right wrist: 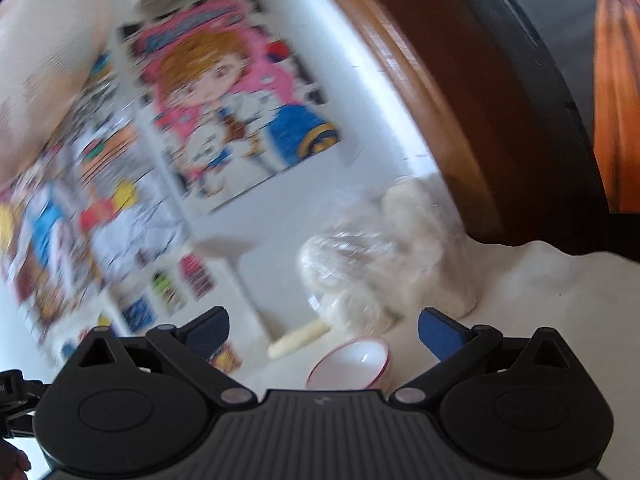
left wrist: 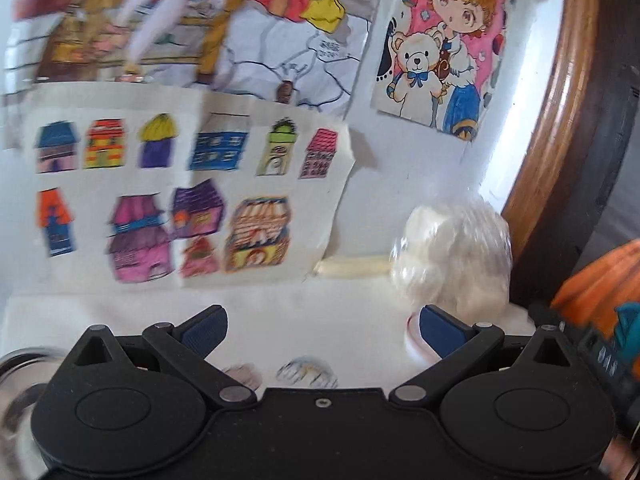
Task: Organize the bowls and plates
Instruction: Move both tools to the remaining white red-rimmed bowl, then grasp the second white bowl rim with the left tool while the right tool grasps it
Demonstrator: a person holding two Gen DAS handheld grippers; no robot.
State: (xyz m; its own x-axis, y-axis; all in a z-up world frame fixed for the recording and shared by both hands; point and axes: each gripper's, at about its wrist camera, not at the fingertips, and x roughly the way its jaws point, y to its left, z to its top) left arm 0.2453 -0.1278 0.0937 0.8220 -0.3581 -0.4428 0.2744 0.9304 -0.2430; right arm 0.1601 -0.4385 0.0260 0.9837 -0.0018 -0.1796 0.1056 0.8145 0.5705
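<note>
White plastic-wrapped bundle [right wrist: 360, 264] sits just behind the red-rimmed bowl [right wrist: 350, 362].

Home w/ kids: colored-in drawings [left wrist: 180, 196] taped on white wall, wood door frame [left wrist: 560, 92].

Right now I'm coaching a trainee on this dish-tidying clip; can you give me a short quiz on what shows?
1. True or false: the right gripper is shut on the white bowl.
2. What colour is the bowl's rim?
3. Which lies beside the bowl: (a) a plastic-wrapped white bundle, (b) a kettle, (c) a fork?

Key: 1 false, both it and the left gripper are open and empty; 2 red; 3 a.
</note>
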